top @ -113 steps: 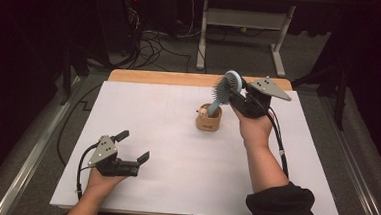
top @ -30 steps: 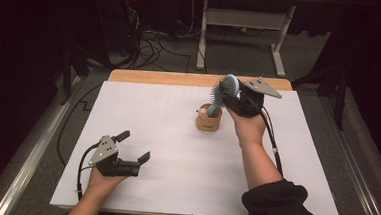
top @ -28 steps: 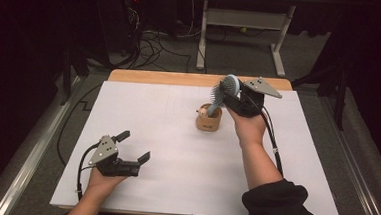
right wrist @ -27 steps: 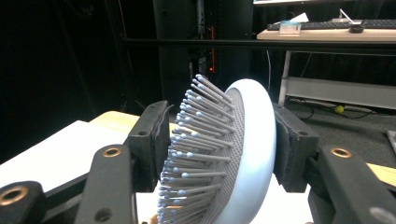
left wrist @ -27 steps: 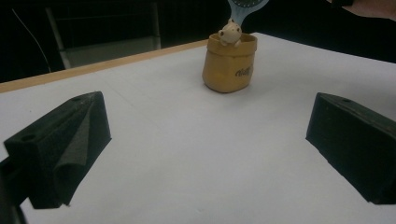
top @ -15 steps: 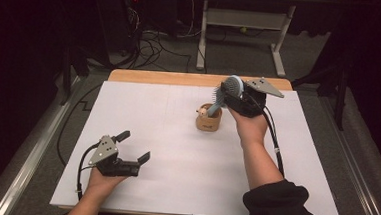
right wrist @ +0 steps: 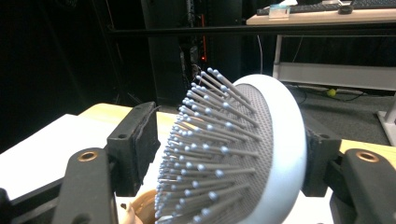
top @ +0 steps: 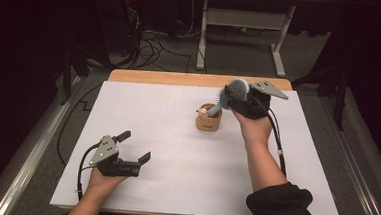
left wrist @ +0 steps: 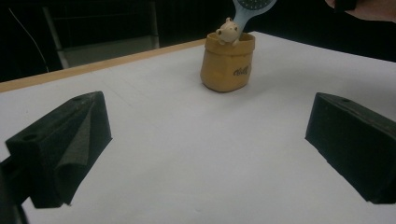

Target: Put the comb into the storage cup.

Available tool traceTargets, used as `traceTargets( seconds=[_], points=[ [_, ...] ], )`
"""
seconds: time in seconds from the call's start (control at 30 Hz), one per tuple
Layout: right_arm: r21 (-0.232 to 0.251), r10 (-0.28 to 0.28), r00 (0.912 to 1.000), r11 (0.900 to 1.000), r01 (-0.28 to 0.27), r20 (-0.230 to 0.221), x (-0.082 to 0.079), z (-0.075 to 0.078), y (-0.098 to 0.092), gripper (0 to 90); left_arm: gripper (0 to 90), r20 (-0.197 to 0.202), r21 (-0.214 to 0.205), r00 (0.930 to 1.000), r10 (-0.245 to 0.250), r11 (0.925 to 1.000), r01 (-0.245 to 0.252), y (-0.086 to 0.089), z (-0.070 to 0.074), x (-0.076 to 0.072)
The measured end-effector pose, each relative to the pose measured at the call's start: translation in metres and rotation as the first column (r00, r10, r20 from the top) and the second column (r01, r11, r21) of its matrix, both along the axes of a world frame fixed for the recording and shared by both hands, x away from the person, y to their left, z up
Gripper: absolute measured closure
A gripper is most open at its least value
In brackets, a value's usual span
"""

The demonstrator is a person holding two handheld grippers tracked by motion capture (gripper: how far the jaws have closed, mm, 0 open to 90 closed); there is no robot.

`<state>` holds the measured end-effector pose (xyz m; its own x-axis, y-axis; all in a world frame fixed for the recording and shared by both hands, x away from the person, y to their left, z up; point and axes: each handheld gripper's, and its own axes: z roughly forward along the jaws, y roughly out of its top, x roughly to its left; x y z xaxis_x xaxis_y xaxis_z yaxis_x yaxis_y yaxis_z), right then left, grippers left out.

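On the white-covered desk [top: 176,136], a small tan pouch [top: 208,121] stands upright a little toward the far edge and right of the middle. A pale bear-like figure [left wrist: 227,31] peeks over its rim. A light-blue hairbrush [top: 232,93] leans out of the pouch toward the far right corner, its handle going down into the pouch beside the figure.

The right tool [top: 242,98] is raised above the desk just right of the pouch and grips the brush head between its jaws. In the right gripper view the bristles [right wrist: 205,154] face the left jaw and the rounded back lies against the right one.

The left tool [top: 135,146] sits low near the near left corner, well apart from the pouch, its jaws spread wide with nothing between them.
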<state>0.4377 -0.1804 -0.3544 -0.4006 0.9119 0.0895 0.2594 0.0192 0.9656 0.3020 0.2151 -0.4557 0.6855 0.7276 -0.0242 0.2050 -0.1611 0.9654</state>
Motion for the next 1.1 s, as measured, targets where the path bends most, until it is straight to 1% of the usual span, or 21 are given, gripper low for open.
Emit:
traceTargets(
  seconds=[0.17, 0.33, 0.73, 0.8, 1.0, 1.1],
  points=[
    [0.006, -0.001, 1.0, 1.0, 0.001, -0.007, 0.0, -0.002, -0.004, 29.8, 1.2, -0.001, 0.0, 1.0, -0.002, 1.0, 0.002, 0.0, 0.0, 0.0],
    [0.019, 0.01, 0.9997, 0.9998, -0.01, -0.021, 0.001, -0.004, -0.007, 24.7, 1.2, 0.0, 0.001, 1.0, -0.002, 1.0, 0.002, 0.0, 0.0, 0.0],
    [0.028, 0.015, 0.9994, 0.9995, -0.014, -0.029, 0.002, -0.006, -0.011, 16.0, 1.3, 0.0, -0.001, 1.0, -0.002, 1.0, 0.002, 0.0, 0.0, 0.0],
    [0.032, 0.02, 0.9994, 0.9993, -0.019, -0.03, 0.002, -0.007, -0.012, 15.7, 1.2, 0.001, -0.002, 1.0, -0.002, 1.0, 0.002, 0.0, 0.0, 0.0],
    [0.025, 0.025, 0.9993, 0.9994, -0.024, -0.029, 0.002, -0.008, -0.013, 14.1, 1.2, 0.0, 0.0, 1.0, 0.0, 1.0, 0.0, 0.0, 0.0, 0.0],
    [0.025, 0.028, 0.9991, 0.9993, -0.027, -0.031, 0.003, -0.008, -0.013, 11.7, 1.2, 0.0, -0.001, 1.0, 0.0, 1.0, 0.0, 0.001, 0.0, 0.0]
  ],
)
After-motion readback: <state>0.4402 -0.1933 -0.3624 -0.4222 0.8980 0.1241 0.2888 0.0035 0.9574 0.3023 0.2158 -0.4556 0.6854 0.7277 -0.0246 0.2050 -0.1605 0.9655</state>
